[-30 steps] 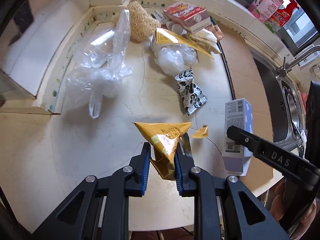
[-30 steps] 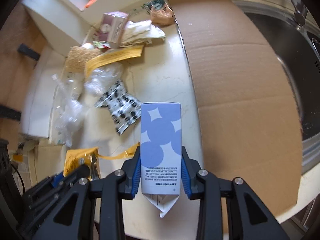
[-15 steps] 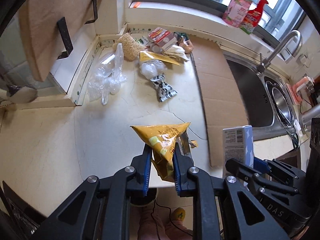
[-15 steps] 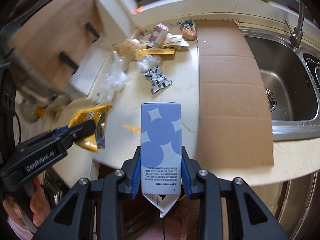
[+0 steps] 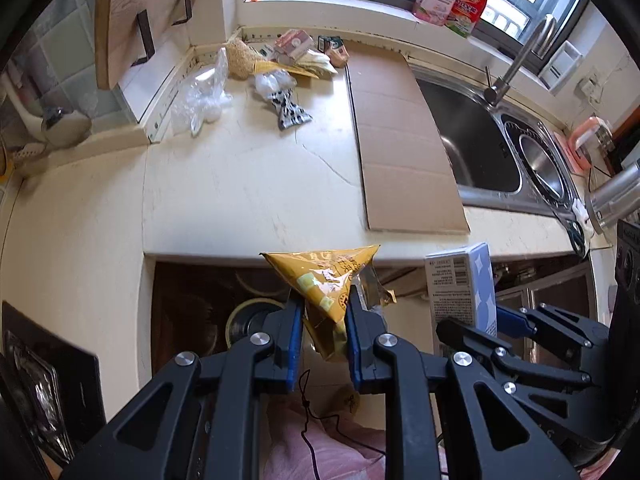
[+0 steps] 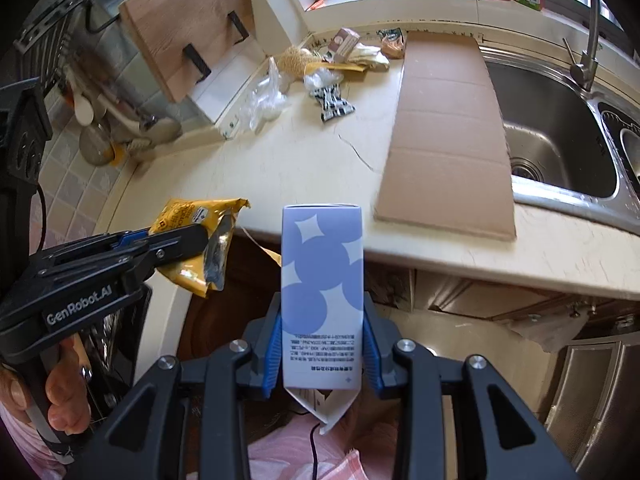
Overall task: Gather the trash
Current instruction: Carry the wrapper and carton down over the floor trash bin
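Trash in hand: crumpled yellow wrapper (image 5: 326, 280) pinched in left fingers (image 5: 294, 320), blue carton (image 6: 322, 292) clamped upright in right fingers (image 6: 370, 356), beyond worktop (image 5: 248, 184) edge.

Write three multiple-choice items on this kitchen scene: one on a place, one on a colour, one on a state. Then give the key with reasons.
1. Where does the flat brown cardboard sheet lie?
A. On the counter beside the steel sink
B. Inside the sink
C. On the window ledge

2. What colour is the crinkled snack wrapper in the left hand-held gripper?
A. Green
B. Yellow
C. Red

3. What is the state of the right hand-held gripper?
A. Open and empty
B. Shut on a clear plastic bag
C. Shut on the blue-and-white carton

Key:
1 A, the sheet rests flat on the countertop along the sink's edge.
2 B, the wrapper between the blue pads is yellow.
3 C, both pads press the carton's sides, and it stands upright between them.
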